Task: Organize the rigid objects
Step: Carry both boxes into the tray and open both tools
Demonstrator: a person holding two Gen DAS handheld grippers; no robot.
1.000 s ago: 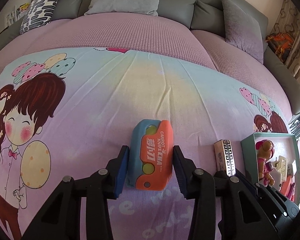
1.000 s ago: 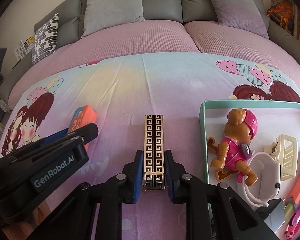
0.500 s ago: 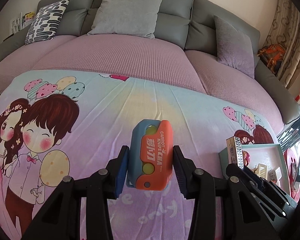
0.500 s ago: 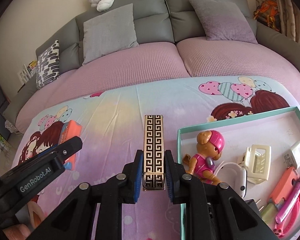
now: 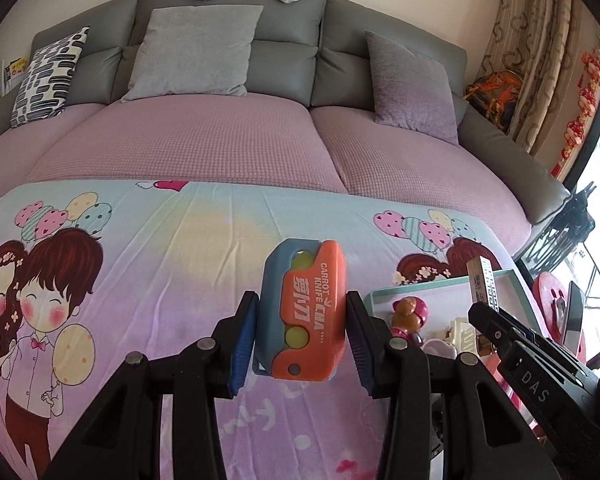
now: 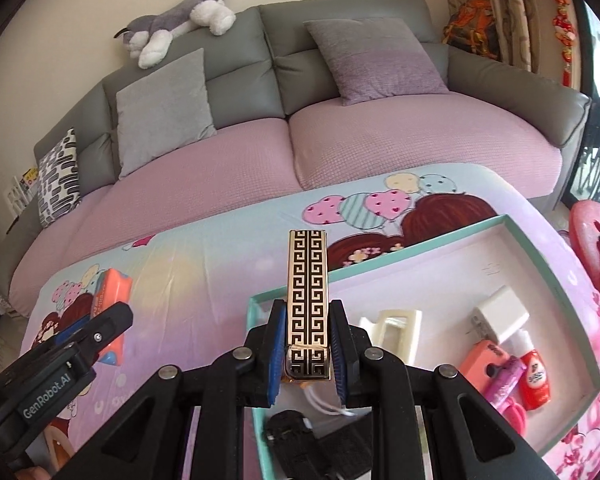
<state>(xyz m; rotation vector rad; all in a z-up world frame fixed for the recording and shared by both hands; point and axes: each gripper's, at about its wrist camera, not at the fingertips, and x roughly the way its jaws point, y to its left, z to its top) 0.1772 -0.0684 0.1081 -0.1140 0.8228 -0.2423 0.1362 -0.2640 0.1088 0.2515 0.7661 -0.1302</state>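
Two items are in the air at once here, one per gripper. The right gripper point(image 6: 307, 356) is clamped narrow on the gold box point(image 6: 307, 300), a slim thing with a black key pattern, held by its near end and poking out forward. It's hanging over the near corner of the tray point(image 6: 404, 252), so my guess is that one's about to get dropped in.

The left gripper point(image 5: 300, 338) has its pads pressed on both sides of the carrot knife point(image 5: 305, 312), an orange and blue toy, and that's clear of the sheet point(image 5: 180, 248). It's to the left of the tray, not over it yet.

Already in the tray: a pup toy point(image 5: 409, 314), a cream clip point(image 6: 392, 334), a white plug point(image 6: 500, 314), a salmon-pink gadget point(image 6: 485, 362), a red tube point(image 6: 534, 378) and some pink stuff at the right edge, plus something black in the near corner I can't make out. So sorting looks well underway. I don't see anything else loose on the sheet, so it looks like these two are the last bits, though the cameras don't cover the whole bed.

Further back it's just the pink sofa seat point(image 5: 204, 140), grey cushions point(image 5: 198, 48), and a plush husky point(image 6: 180, 20) lying on top of the backrest.
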